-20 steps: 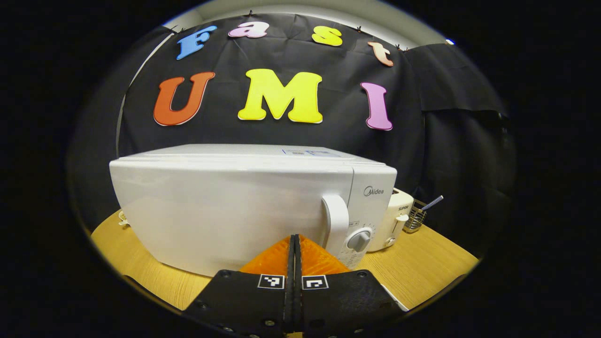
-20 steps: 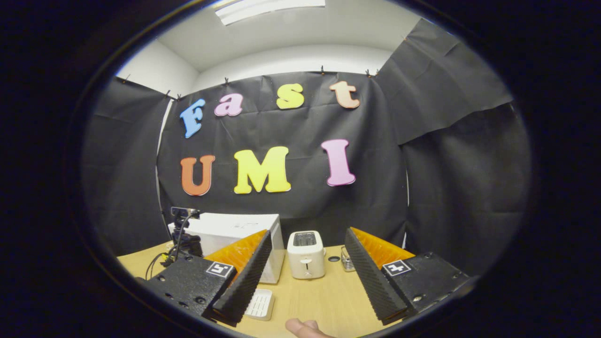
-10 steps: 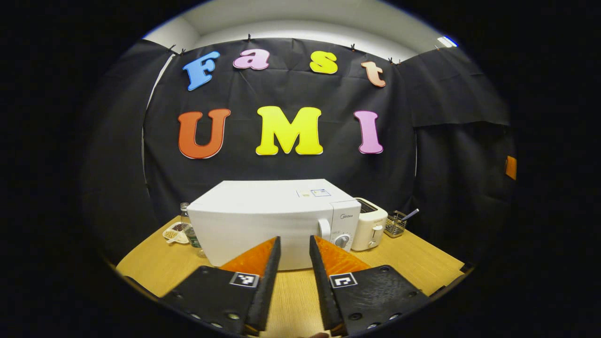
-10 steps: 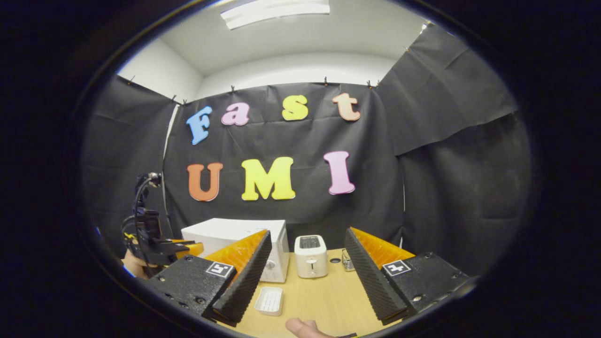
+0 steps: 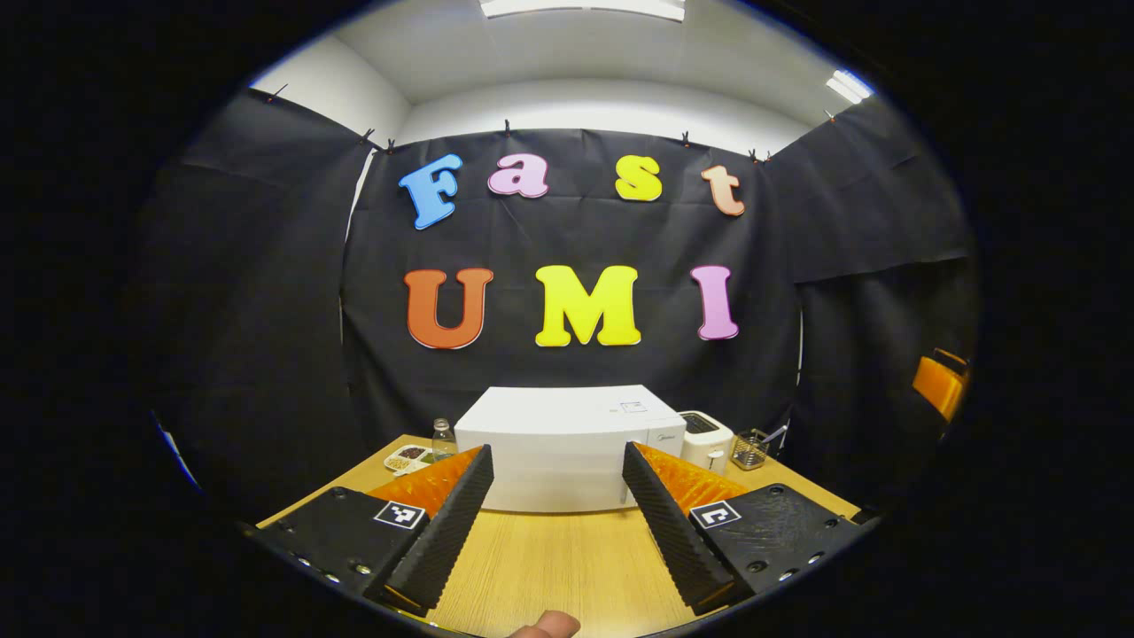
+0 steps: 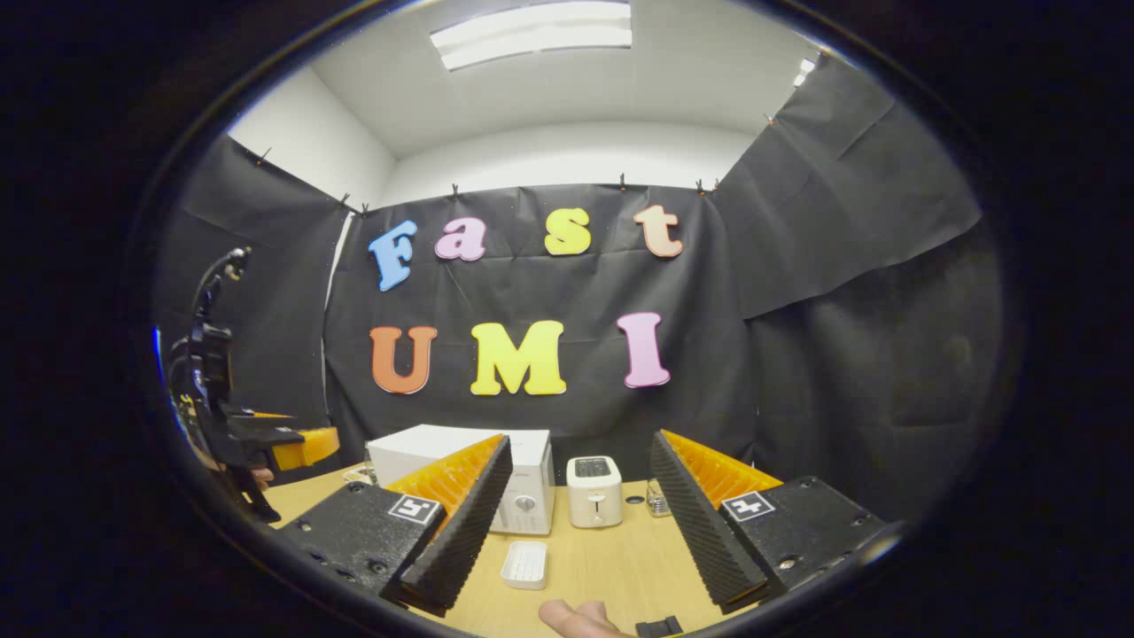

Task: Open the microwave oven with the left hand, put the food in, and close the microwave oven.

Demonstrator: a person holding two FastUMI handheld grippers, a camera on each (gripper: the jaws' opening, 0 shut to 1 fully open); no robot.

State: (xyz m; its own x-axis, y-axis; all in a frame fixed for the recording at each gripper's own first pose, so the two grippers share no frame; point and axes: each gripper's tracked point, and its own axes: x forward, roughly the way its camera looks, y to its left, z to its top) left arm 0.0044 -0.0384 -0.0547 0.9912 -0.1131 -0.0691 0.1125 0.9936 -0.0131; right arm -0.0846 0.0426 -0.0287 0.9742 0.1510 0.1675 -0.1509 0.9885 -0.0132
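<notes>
- Microwave (image 5: 567, 447): white, door closed, sitting at the back of the wooden surface (image 5: 567, 567) against the black cloth wall. In the left gripper view it sits between your left tool's two fingers, well beyond their tips.
- Your left tool (image 5: 554, 523) is released: fingers spread wide, nothing between them, held above bare wood short of the microwave. A fingertip of your hand (image 5: 545, 626) shows at the bottom edge.
- Your right tool (image 6: 576, 532) is likewise spread and holds nothing. Part of your hand (image 6: 576, 616) shows at the bottom of the right gripper view.
- White toaster (image 6: 594, 492) stands just right of the microwave; a small glass holder (image 5: 751, 448) sits further right.
- Small white tray (image 6: 524, 564) lies on the wood in front of the microwave, in the right gripper view; contents cannot be made out.
- Left of the microwave: a clear bottle (image 5: 440, 436) and a divided snack dish (image 5: 406, 458).
</notes>
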